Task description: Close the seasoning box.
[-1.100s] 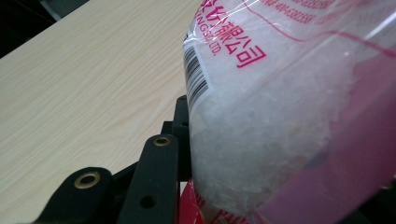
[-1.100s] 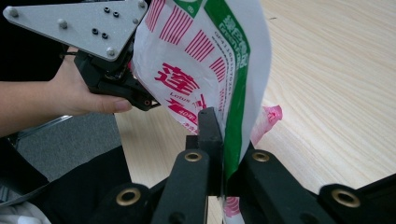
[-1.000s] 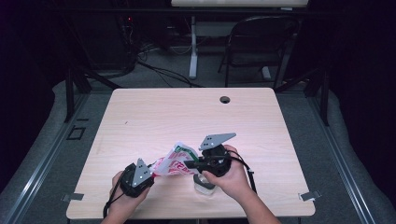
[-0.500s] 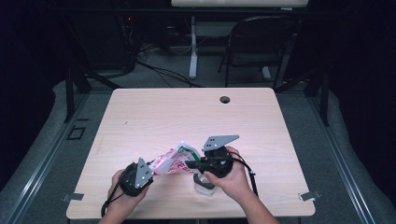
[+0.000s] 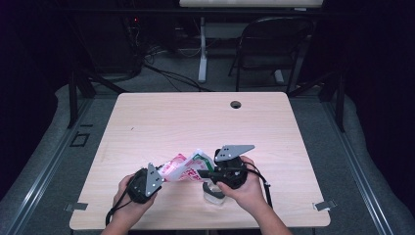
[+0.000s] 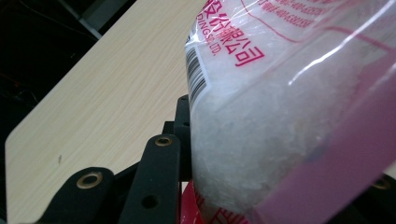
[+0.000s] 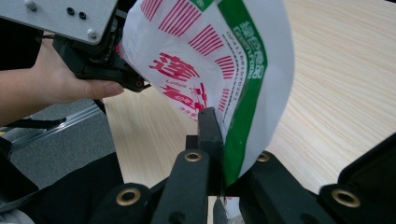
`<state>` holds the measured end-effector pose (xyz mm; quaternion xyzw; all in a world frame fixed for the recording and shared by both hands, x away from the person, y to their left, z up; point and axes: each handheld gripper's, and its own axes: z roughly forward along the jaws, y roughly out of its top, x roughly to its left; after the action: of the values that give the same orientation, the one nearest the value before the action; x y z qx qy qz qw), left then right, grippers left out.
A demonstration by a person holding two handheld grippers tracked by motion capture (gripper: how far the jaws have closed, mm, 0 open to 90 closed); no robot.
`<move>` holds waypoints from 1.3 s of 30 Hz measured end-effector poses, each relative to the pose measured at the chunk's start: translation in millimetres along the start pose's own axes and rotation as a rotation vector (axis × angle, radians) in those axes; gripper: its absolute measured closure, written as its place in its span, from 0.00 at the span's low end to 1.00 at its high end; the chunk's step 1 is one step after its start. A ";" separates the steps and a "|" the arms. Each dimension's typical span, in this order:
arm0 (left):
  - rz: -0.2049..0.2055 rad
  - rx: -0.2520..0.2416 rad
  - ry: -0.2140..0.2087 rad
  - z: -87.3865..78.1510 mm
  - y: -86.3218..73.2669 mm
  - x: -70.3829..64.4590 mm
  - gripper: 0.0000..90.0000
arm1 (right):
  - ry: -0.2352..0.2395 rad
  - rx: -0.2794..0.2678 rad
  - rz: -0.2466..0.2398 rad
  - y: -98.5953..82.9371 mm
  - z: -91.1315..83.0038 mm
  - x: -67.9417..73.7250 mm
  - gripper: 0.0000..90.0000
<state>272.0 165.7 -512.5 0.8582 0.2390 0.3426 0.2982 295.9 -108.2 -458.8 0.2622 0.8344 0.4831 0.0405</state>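
Observation:
A crinkled plastic bag (image 5: 188, 166) with red and green print hangs stretched between my two grippers, just above the near part of the table (image 5: 195, 122). My left gripper (image 5: 163, 175) is shut on the bag's left end. In the left gripper view the clear bag (image 6: 280, 93) with red lettering and a barcode bulges over the left gripper (image 6: 261, 154), hiding one jaw. My right gripper (image 5: 204, 174) is shut on the bag's right edge. In the right gripper view the right gripper (image 7: 223, 140) pinches the green-bordered edge of the bag (image 7: 201, 60).
A small clear roundish object (image 5: 214, 192) lies on the table under my right hand. A cable hole (image 5: 236, 104) sits near the far edge. A folding chair (image 5: 266, 44) and cables stand on the floor beyond the table. The other hand and gripper (image 7: 88, 60) are close by.
Both grippers keep their hold on the bag. The right gripper has drifted slightly right and toward me; the left has edged up a little.

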 end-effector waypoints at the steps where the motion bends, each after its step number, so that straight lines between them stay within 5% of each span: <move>1: 0.014 0.004 0.004 -0.6 1.3 0.1 0.83 | -0.001 -0.007 0.005 -0.9 -0.5 -0.5 1.00; 21: 0.048 0.014 0.025 0.6 2.3 -2.7 0.84 | 0.003 -0.034 0.023 -2.3 -12.6 -6.5 0.87; 39: 0.042 0.001 0.042 0.7 10.1 -1.3 0.84 | -0.016 -0.044 0.034 -7.8 -29.2 -9.9 0.98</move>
<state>273.8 157.6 -506.6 0.8559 0.2272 0.3665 0.2855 291.9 -138.9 -451.6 0.2794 0.8185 0.4999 0.0449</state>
